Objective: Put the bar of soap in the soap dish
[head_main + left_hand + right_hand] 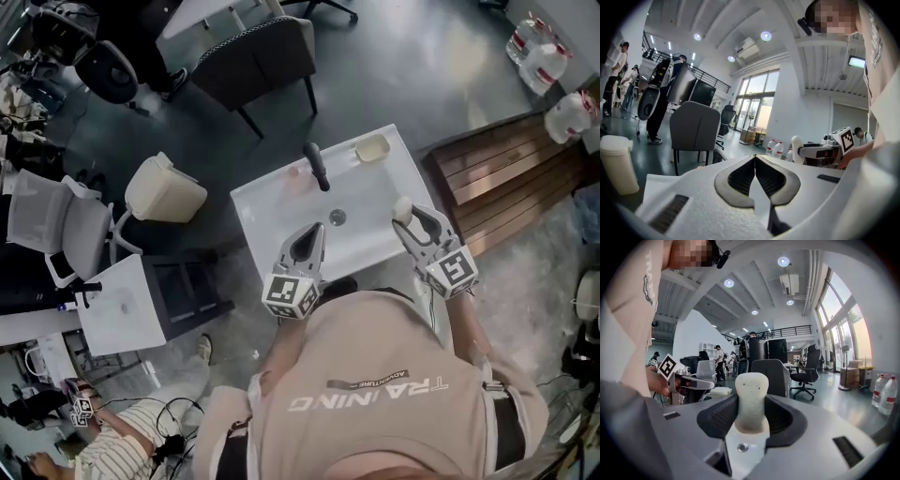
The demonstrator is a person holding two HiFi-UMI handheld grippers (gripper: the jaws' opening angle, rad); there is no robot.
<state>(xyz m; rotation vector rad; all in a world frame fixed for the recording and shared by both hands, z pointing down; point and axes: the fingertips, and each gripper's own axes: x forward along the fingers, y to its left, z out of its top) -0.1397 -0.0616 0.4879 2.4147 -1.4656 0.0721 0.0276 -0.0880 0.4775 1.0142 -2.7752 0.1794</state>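
Observation:
A cream bar of soap [402, 207] [751, 397] stands upright between the jaws of my right gripper [406, 217] [751, 404], which is shut on it over the right side of the white basin [272, 202]. The yellowish soap dish [372, 147] sits on the basin's far right corner, beyond that gripper. My left gripper [314, 230] [754, 158] hovers over the basin's near middle, jaws shut together with nothing between them. In the left gripper view the right gripper [820, 151] and the soap [797, 149] show off to the right.
A black faucet [317, 166] rises at the basin's back, with a drain [337, 217] in the middle and a pinkish item [295, 175] beside the faucet. A cream bin [164, 187], a dark chair [258, 56] and a wooden platform [502, 178] surround the basin.

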